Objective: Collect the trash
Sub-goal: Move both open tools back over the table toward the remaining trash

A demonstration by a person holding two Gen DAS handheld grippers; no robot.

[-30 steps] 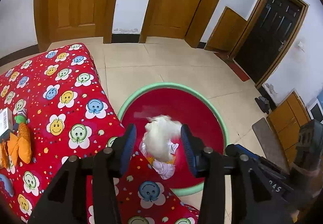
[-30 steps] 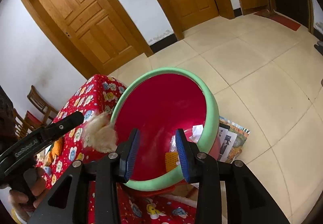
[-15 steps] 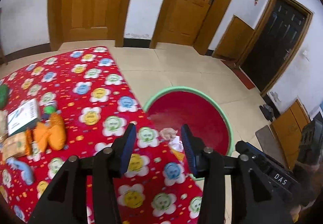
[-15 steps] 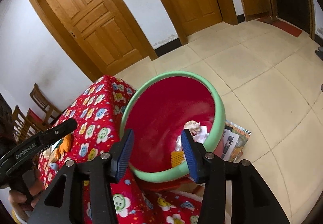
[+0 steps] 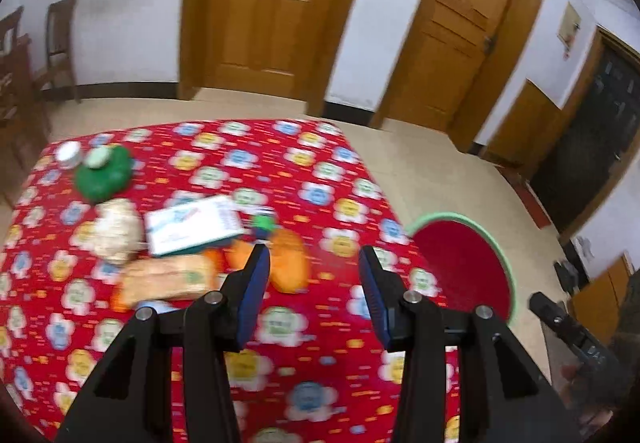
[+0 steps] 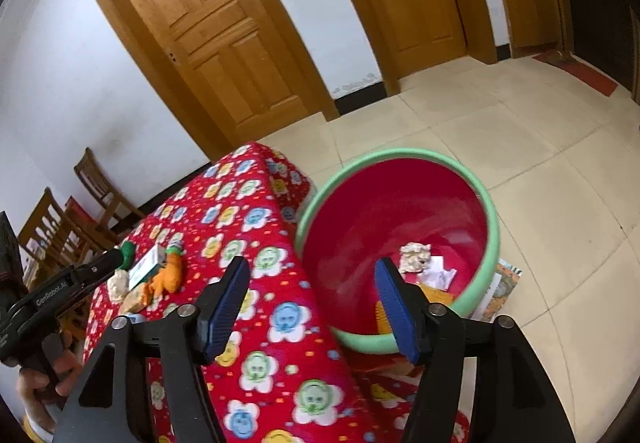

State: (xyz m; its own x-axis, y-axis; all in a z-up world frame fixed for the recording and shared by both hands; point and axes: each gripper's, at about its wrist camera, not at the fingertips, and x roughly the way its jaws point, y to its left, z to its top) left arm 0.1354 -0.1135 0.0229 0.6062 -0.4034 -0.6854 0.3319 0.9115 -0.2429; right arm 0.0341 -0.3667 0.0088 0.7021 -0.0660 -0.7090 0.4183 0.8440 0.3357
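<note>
Now both sets of jaws gape empty, crumpled paper (image 6: 416, 256) in the basin (image 6: 494, 239).

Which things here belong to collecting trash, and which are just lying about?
Job: basin; crumpled paper inside it; table litter: wrapper, orange peel, white box, paper wad.

Lying about: chairs, doors, magazine beside the basin.

A red basin with a green rim (image 6: 494, 219) sits on the floor just beside the table, holding crumpled paper (image 6: 416, 257), white scraps (image 6: 438, 275) and an orange wrapper (image 6: 434, 293) at its bottom.
</note>
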